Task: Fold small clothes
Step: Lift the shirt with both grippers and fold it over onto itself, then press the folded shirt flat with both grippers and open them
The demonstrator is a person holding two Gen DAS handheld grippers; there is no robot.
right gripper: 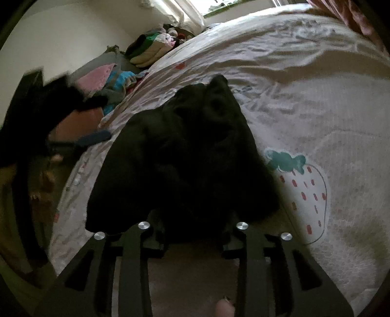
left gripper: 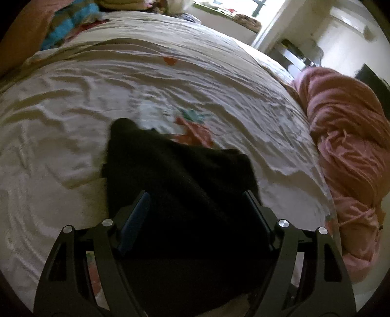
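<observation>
A small black garment (left gripper: 175,175) lies bunched on the white bed sheet (left gripper: 73,117). In the left wrist view my left gripper (left gripper: 197,197) is open, its jaws spread wide with the black cloth lying between and over them. In the right wrist view the same black garment (right gripper: 185,151) covers the fingertips of my right gripper (right gripper: 195,219), so the tips are hidden. The other gripper's blue pad (right gripper: 92,137) shows at the garment's left edge.
A pink blanket (left gripper: 346,151) is heaped at the bed's right edge. Folded and loose clothes (right gripper: 151,48) pile up at the bed's far end, with a blue striped item (left gripper: 70,22). A strawberry print (right gripper: 307,195) marks the sheet.
</observation>
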